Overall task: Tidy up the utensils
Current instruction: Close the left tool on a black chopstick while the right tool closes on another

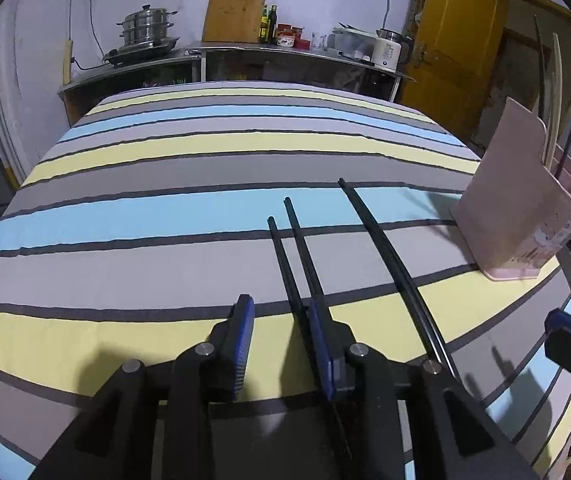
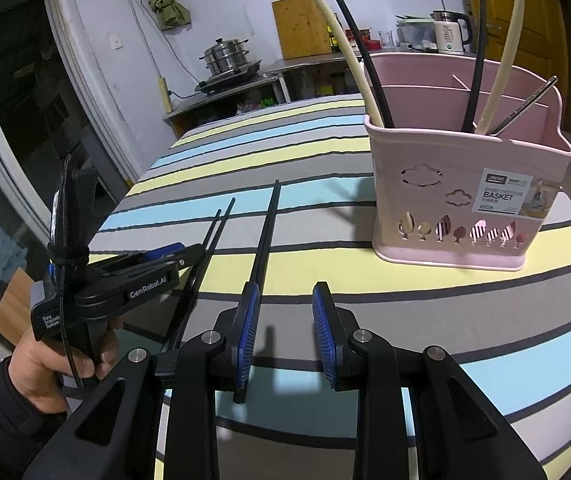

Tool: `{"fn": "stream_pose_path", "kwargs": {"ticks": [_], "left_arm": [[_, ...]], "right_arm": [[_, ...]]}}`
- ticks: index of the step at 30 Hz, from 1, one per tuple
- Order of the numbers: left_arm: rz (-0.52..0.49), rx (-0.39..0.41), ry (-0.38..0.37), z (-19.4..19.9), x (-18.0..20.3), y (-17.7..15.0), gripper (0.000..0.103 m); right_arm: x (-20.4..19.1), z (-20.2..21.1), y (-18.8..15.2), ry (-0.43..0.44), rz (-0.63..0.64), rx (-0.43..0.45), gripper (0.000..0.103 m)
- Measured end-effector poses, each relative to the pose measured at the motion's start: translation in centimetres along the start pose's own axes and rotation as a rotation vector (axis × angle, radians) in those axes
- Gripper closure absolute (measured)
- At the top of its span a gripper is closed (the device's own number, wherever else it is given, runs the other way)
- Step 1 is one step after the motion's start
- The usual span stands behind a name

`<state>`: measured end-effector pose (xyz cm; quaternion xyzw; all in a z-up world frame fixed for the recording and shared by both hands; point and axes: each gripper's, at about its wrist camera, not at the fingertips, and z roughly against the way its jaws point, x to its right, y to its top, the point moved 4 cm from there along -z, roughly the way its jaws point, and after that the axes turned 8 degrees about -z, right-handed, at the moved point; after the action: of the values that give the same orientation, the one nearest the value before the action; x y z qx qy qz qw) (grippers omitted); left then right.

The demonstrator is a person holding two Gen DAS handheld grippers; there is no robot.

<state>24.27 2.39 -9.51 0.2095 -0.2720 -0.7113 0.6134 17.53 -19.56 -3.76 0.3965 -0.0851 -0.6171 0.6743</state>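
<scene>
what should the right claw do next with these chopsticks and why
Probably nudge the right claw slightly left, then close: it stands open, and the single black chopstick runs under its left finger rather than in the gap. The pink basket waits just ahead.

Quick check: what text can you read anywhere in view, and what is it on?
"BASKET": sticker on the pink basket; the smaller print there is too small to read.
"GenRobot.AI": side of the left gripper.
"Data Acquisition System": its handle, partly blurred.
Kettle marking: unreadable.
</scene>
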Motion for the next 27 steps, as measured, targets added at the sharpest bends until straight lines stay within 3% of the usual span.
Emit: {"fn": "stream_pose_path", "kwargs": {"ticks": [5, 6, 7, 12, 16, 27], "left_arm": [[-0.071, -0.017, 0.061, -0.4, 1.1, 0.3, 0.073], [-0.084, -0.017, 0.063, -0.4, 1.1, 0.3, 0.079], [-0.089, -0.018, 0.07, -0.4, 0.8, 0.3, 0.092], [-0.088, -0.025, 0.059, 0.4, -2.0, -0.2, 0.098], [-0.046, -0.03, 0.018, 1.1, -4.3, -0.7, 0.098], [0.109, -0.034, 0.088, 2.6, -10.4, -2.2, 0.097]], "right_arm": [[0.2, 0.1, -0.1, 0.0, -0.008, -0.001, 0.074], [0.2, 0.1, -0.1, -0.001, -0.007, -0.001, 0.074], [0.2, 0.1, -0.1, -0.002, -0.005, -0.001, 0.074], [-0.7, -0.1, -0.3, 0.013, 0.007, -0.011, 0.074], [-2.4, -1.7, -0.3, 0.033, 0.034, -0.033, 0.074], [-6.4, -8.9, 1.9, 0.076, 0.049, -0.124, 0.074]]}}
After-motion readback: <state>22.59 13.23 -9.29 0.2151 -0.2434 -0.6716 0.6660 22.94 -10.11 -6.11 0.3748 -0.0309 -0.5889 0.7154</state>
